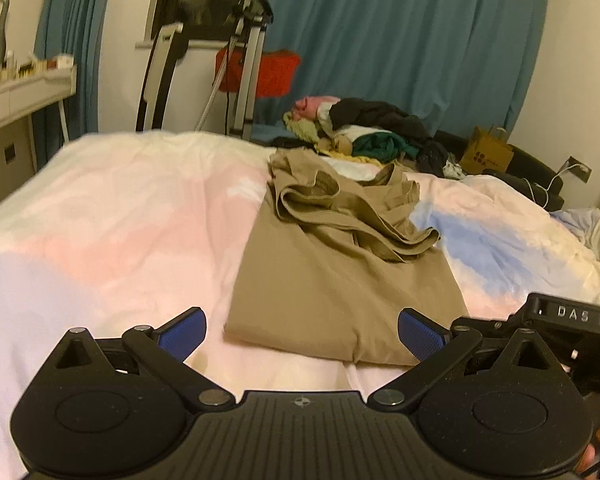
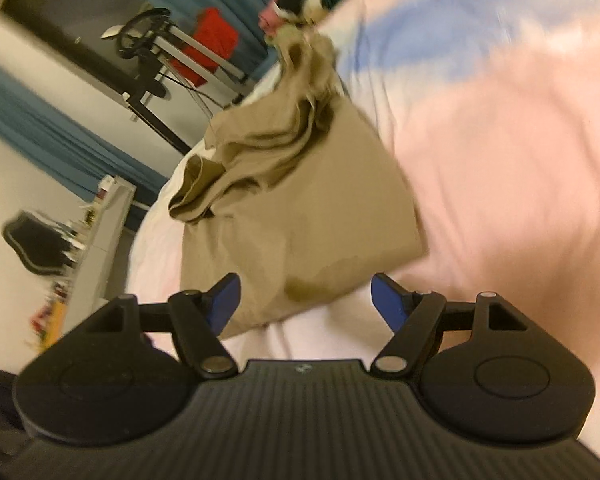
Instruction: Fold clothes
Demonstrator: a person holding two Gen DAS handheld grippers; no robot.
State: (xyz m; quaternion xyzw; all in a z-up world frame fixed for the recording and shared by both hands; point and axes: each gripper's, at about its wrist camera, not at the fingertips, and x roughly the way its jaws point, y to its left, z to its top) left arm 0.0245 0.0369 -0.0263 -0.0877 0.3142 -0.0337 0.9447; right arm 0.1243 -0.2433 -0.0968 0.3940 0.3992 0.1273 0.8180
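A tan garment [image 1: 332,272] lies on the bed, its near part folded flat and its far part bunched in loose folds. It also shows in the right wrist view [image 2: 300,216], tilted. My left gripper [image 1: 302,334] is open and empty, just above the garment's near edge. My right gripper [image 2: 304,300] is open and empty, its blue pads on either side of the garment's near corner, not touching it. The right gripper's body shows at the right edge of the left wrist view [image 1: 568,320].
The bed has a pink, white and blue duvet [image 1: 112,216]. A pile of mixed clothes [image 1: 364,132] lies at the far end. Behind stand blue curtains [image 1: 400,32], a metal stand [image 1: 244,60], a red item [image 1: 276,72], a paper bag [image 1: 488,152] and a shelf [image 1: 24,88] at left.
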